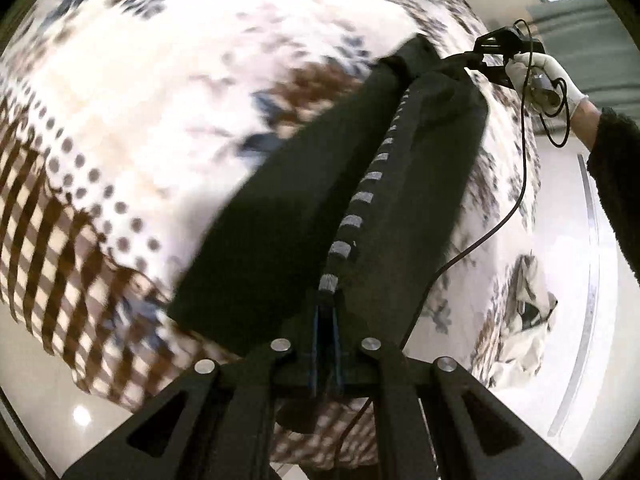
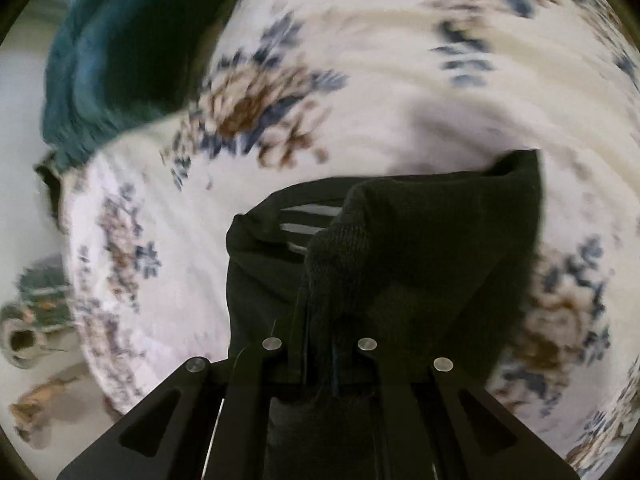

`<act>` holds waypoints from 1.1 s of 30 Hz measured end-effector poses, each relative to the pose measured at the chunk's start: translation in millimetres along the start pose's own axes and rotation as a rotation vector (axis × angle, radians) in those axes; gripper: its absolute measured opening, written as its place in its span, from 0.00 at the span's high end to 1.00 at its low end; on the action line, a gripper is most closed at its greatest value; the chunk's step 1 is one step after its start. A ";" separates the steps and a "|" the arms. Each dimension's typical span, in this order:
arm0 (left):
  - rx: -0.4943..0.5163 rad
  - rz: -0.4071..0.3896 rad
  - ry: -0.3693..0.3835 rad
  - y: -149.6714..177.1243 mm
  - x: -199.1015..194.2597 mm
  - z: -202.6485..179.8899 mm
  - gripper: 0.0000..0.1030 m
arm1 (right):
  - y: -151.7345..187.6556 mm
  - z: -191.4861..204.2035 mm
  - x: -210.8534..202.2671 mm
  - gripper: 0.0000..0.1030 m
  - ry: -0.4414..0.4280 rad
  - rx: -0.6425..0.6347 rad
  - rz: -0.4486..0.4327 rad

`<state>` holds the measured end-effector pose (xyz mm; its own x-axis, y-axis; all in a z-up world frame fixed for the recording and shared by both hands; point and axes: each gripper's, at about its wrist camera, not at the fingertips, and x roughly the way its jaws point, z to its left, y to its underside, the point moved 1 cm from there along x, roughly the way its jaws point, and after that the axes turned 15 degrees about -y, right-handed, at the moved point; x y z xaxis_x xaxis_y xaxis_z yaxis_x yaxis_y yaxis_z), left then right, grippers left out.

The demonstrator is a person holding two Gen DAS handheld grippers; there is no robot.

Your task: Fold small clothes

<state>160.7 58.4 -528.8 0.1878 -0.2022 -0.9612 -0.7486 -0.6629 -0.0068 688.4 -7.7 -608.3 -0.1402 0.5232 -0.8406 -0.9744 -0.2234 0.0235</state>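
A black knitted garment (image 1: 304,200) with a grey-striped edge hangs stretched above the bed between both grippers. My left gripper (image 1: 327,312) is shut on its near end, right where the striped edge (image 1: 362,198) starts. In the left wrist view the right gripper (image 1: 468,62), held by a white-gloved hand (image 1: 548,76), grips the far end. In the right wrist view my right gripper (image 2: 320,320) is shut on a bunched fold of the black garment (image 2: 420,248), which drapes to the right and hides the fingertips.
A floral bedspread (image 1: 160,80) with a checked, dotted border (image 1: 52,220) lies beneath. A dark teal cloth (image 2: 112,48) rests at the bed's edge. Pale floor (image 1: 572,240) lies beyond the bed, with small items (image 2: 32,320) on it. A cable (image 1: 516,200) trails from the right gripper.
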 end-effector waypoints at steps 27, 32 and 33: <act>0.158 0.081 -0.388 -25.0 67.0 20.9 0.38 | 324.9 -80.9 15.7 0.32 -0.078 0.070 0.183; 0.093 0.063 -0.437 -24.3 33.7 35.1 0.42 | 410.9 -112.6 36.7 0.32 -0.106 0.168 0.234; 0.104 0.055 -0.423 -25.0 26.7 28.3 0.42 | 420.7 -114.9 35.1 0.32 -0.107 0.176 0.228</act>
<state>166.4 90.0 -562.1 -0.1148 0.0920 -0.9891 -0.8146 -0.5786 0.0408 293.7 -177.7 -690.0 -0.3673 0.5618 -0.7412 -0.9299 -0.2038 0.3063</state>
